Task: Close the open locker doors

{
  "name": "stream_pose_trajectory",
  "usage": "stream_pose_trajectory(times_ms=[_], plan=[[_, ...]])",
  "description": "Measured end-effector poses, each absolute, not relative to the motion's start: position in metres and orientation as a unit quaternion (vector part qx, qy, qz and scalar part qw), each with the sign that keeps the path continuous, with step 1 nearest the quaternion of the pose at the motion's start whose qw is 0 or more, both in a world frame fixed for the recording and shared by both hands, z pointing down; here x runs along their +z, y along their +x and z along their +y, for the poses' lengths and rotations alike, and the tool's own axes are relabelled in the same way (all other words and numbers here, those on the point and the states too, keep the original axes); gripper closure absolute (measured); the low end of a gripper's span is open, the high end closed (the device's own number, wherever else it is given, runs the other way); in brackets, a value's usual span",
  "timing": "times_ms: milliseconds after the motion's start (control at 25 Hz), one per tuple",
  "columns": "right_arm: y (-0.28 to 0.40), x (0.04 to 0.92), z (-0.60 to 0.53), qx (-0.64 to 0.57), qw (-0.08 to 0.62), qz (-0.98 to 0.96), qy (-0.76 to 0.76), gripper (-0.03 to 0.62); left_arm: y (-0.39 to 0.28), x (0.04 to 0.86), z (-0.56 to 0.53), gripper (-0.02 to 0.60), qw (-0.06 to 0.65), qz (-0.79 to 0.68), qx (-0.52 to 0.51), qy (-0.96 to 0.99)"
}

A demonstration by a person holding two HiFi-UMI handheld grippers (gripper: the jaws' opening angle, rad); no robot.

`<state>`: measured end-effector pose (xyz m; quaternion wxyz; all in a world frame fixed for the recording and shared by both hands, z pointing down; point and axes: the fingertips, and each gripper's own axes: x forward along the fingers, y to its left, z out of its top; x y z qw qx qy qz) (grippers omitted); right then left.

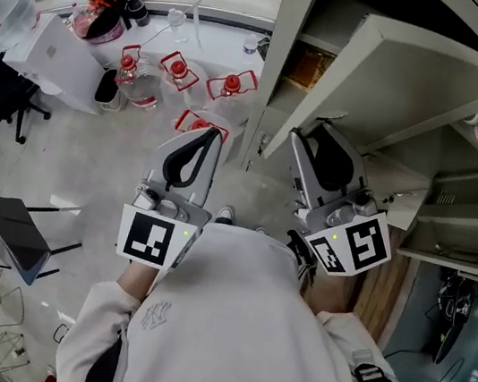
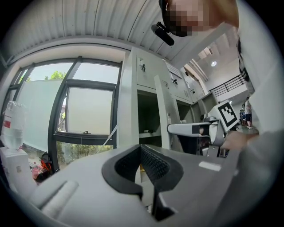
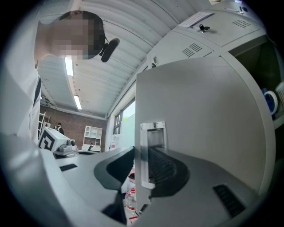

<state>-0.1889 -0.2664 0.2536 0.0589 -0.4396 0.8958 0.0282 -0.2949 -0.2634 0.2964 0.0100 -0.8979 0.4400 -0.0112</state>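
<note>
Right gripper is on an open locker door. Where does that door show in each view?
Head view: locker door, upper right, slanting above the right gripper.
Left gripper view: centre, edge-on, just left of that gripper.
Right gripper view: fills the right half; its edge sits between the jaws.
Shared landmark: the right gripper, at the door's edge.

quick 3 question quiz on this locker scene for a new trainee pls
1. True or false: the left gripper is gripping a locker door.
2. What sits between the jaws of the right gripper? A) a bottle B) the latch edge of the open locker door C) nothing
3. Fill in: the clear bottles on the floor by the window have ___ caps.

Key: 1 false, its jaws are together with nothing between them; 2 B; 3 red.
</note>
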Motion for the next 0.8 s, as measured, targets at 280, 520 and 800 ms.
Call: stream_pose_trajectory(times_ms=[280, 520, 800], plan=[[-0.195, 0.254, -0.298, 0.037, 0.058, 0.876, -0.477, 0.497, -0.307, 0.296, -0.270, 0.574, 0.008, 0.436, -0.005, -0.900], [-0.189, 0.257, -0.330, 0.044, 0.044, 0.858, -0.509, 0.497, -0.312, 0.295, -0.275, 0.574, 0.012, 0.433, 0.000, -0.902], [-0.184, 0.262, -0.354, 0.046, 0.037, 0.849, -0.525, 0.497, -0.320, 0.295, -0.280, 0.574, 0.017, 0.437, 0.004, -0.899]])
